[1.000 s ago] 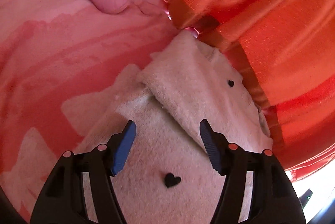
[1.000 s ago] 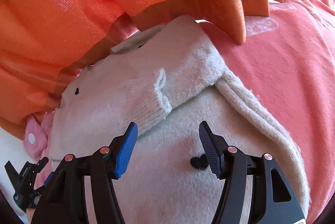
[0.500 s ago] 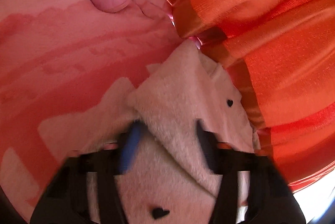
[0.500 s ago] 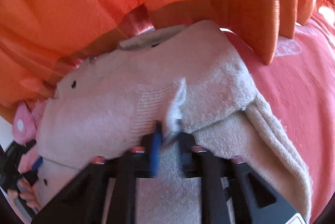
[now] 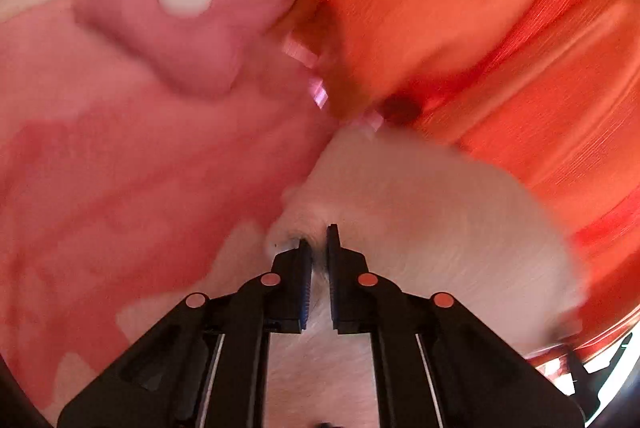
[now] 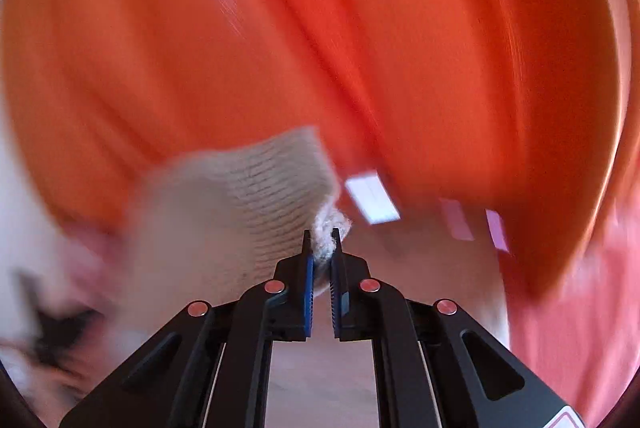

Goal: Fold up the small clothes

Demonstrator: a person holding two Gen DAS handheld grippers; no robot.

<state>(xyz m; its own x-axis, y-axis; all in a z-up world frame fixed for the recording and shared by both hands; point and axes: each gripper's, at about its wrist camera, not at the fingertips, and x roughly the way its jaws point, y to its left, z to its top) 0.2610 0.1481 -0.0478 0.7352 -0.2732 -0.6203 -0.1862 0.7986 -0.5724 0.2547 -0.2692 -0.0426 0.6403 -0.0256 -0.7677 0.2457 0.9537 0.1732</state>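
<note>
While both views blur, the left gripper (image 5: 319, 248) and right gripper (image 6: 321, 248) are each pinched nearly closed on the cream sweater (image 5: 432, 220), lifted off the pink blanket (image 5: 120, 188). Little knit is caught, so I reckon a quick swing could pull it free.

Both wrist views look forward along their own fingers from very close above the pink blanket (image 5: 120, 188), facing the orange curtain (image 6: 360, 48) at the far side, and share the cream sweater (image 5: 420, 212) and that curtain.
</note>
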